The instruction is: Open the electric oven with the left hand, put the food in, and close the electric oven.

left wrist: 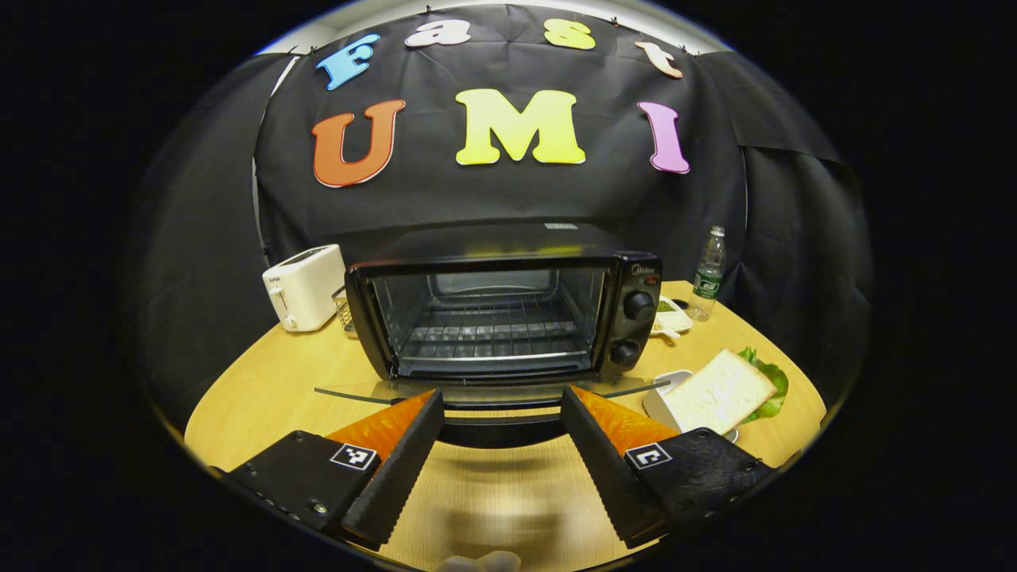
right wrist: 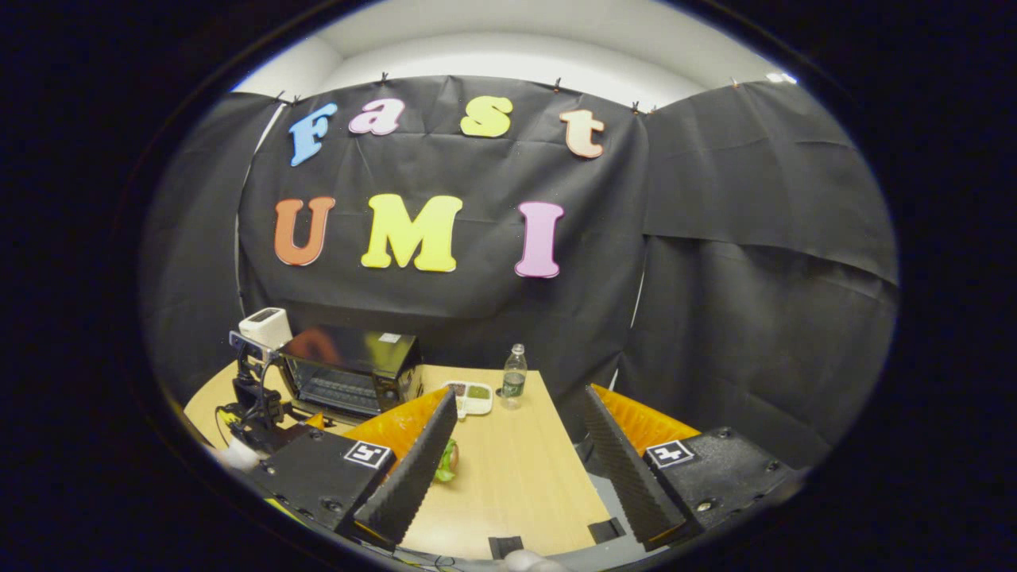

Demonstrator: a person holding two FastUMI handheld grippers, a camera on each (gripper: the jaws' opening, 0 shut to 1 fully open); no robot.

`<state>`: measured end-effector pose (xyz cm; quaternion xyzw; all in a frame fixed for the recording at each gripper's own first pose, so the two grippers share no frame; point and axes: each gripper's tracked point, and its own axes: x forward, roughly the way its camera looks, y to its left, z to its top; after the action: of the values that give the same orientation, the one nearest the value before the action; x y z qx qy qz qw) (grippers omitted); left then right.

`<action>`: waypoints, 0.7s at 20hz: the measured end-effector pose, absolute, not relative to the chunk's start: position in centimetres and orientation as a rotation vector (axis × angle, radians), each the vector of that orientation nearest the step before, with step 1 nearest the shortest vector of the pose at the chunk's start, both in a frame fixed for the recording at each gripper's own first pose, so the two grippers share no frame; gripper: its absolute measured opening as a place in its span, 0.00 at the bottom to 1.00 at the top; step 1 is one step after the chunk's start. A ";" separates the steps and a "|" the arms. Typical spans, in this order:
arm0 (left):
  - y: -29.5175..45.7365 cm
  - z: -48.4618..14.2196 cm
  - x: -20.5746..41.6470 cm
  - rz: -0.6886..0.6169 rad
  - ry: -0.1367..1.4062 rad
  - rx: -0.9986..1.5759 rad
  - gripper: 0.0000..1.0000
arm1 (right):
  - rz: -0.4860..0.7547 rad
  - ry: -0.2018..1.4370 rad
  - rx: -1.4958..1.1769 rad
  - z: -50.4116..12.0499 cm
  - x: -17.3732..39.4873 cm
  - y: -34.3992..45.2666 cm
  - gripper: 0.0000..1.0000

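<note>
The oven [left wrist: 508, 318] carries a small brand mark on its control panel above the two knobs [left wrist: 638, 305], too small for me to make out, and the bottle [left wrist: 708, 274] at the far right of the counter [left wrist: 262, 389] has a green label I cannot read either. Each of my grippers wears a small square black-and-white marker on top.

In the left gripper view the oven sits straight ahead of me, its glass door [left wrist: 489, 391] dropped flat and open, the wire rack [left wrist: 493, 327] bare inside. A white toaster [left wrist: 303, 286] stands to its left, with a wire basket [left wrist: 343, 308] tucked between the two. To the right of the oven lies a white divided tray [left wrist: 671, 314] near the bottle, and nearer me a white plate [left wrist: 659, 397] holds the slice of bread [left wrist: 719, 391] lying on lettuce [left wrist: 772, 380]. The door's edge lies between my left fingers and the oven mouth.

My left gripper [left wrist: 502, 401] is level, low over the counter, fingers spread wide and empty, tips just at the door's near edge.

My right gripper [right wrist: 520, 405] is held off the near right side of the counter, pointing across it, fingers likewise wide apart and holding nothing. From there the oven [right wrist: 349, 372] is far left, the left gripper [right wrist: 254, 397] in front of it, and the lettuce [right wrist: 446, 462] peeks out beside my left finger.
</note>
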<state>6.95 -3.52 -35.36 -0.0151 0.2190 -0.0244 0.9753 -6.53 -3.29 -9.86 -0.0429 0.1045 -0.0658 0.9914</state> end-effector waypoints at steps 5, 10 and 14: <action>-3.8 -38.7 4.8 -0.051 0.506 -0.037 0.98 | -0.145 0.242 -0.091 -11.5 -7.2 -3.5 0.93; -3.9 -42.3 3.4 -0.050 0.595 -0.055 0.96 | -0.151 0.279 -0.072 -13.6 -7.3 -3.3 0.94; -3.7 -44.1 2.7 -0.043 0.639 -0.069 0.97 | -0.149 0.330 -0.072 -16.4 -6.9 -3.5 0.94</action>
<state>2.71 -3.66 -44.06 -0.0337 0.3139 -0.0212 0.9486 -6.89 -3.45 -16.44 -0.0356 0.1641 -0.0742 0.9830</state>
